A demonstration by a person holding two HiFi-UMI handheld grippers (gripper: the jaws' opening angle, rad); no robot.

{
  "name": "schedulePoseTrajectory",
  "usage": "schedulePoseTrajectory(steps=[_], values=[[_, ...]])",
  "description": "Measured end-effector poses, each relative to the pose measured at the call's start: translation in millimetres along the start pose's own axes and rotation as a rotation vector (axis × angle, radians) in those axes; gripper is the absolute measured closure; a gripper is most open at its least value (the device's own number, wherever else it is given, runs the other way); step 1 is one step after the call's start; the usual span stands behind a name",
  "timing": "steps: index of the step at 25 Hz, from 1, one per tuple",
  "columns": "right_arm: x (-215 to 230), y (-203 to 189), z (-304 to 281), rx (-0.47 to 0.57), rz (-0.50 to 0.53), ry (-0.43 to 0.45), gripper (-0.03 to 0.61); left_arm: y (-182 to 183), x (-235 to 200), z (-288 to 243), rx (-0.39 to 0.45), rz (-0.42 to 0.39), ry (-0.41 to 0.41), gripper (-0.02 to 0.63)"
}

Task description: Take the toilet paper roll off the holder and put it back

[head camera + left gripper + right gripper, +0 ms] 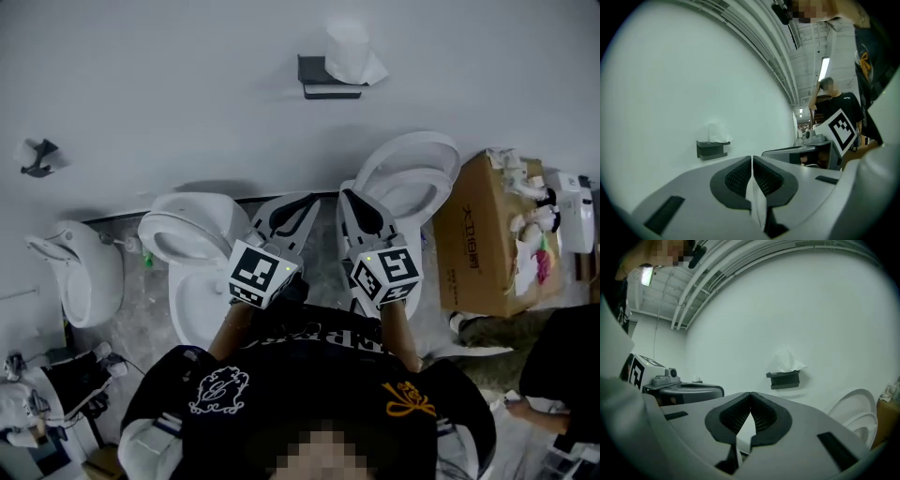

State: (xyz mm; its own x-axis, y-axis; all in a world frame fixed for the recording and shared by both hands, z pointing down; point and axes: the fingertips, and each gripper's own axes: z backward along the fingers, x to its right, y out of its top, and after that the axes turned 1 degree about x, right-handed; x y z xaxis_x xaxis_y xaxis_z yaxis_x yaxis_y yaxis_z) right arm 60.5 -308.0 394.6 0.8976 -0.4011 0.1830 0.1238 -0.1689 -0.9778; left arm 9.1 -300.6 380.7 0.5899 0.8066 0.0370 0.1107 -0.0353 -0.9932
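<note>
**Both grippers empty; roll on holder, well clear of jaws.**

L gripper (307, 202): jaws shut tip to tip, nothing betw them. R gripper (348, 195): same, shut & empty. The two sit side by side, both aimed at the white wall (187, 94). Roll (349, 52) sits on the dark holder (323, 82) fixed to that wall, w/ a loose sheet sticking out to its right. Head view: roll is well beyond both jaw tips, approx in line w/ R gripper, w/ L gripper just left of that line. L gripper view: roll is up & left of jaws, well apart. R gripper view: roll is up & right of jaws, well apart. Toilets (178, 230) under the grippers, box (478, 234) at right.
</note>
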Motion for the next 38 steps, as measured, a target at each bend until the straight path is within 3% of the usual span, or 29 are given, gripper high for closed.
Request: schedulePoseTrajectory(steps=[8,12,22,29,35,38], values=[[34.8,33.4,-54.4,0.023,0.067,-0.036,0.565,4.9,-43.5,-26.1,0.021,0.004,-0.015,0.588],[49.5,55.1,-83.6,0.054,0.103,-0.049,0.533,10.9,-59.4,-35.8,0.036,-0.012,-0.037,0.588],[117.8,108.1,-166.5,0.090,0.180,-0.168,0.358,5.8,-91.1,-49.5,0.006,-0.046,-0.051,0.588],[157.5,123.6,-218.2,0.032,0.222,-0.261,0.250,2.4,-98.2,-57.8,-0.009,-0.032,-0.054,0.588],[174.9,123.6,-255.1,-0.062,0.251,-0.321,0.215,-3.7,-110.5,-59.3,-0.004,-0.020,-0.052,0.588],[182.3,123.3,-262.1,-0.050,0.261,-0.347,0.212,-5.4,-114.6,-61.9,-0.005,-0.009,-0.036,0.588]])
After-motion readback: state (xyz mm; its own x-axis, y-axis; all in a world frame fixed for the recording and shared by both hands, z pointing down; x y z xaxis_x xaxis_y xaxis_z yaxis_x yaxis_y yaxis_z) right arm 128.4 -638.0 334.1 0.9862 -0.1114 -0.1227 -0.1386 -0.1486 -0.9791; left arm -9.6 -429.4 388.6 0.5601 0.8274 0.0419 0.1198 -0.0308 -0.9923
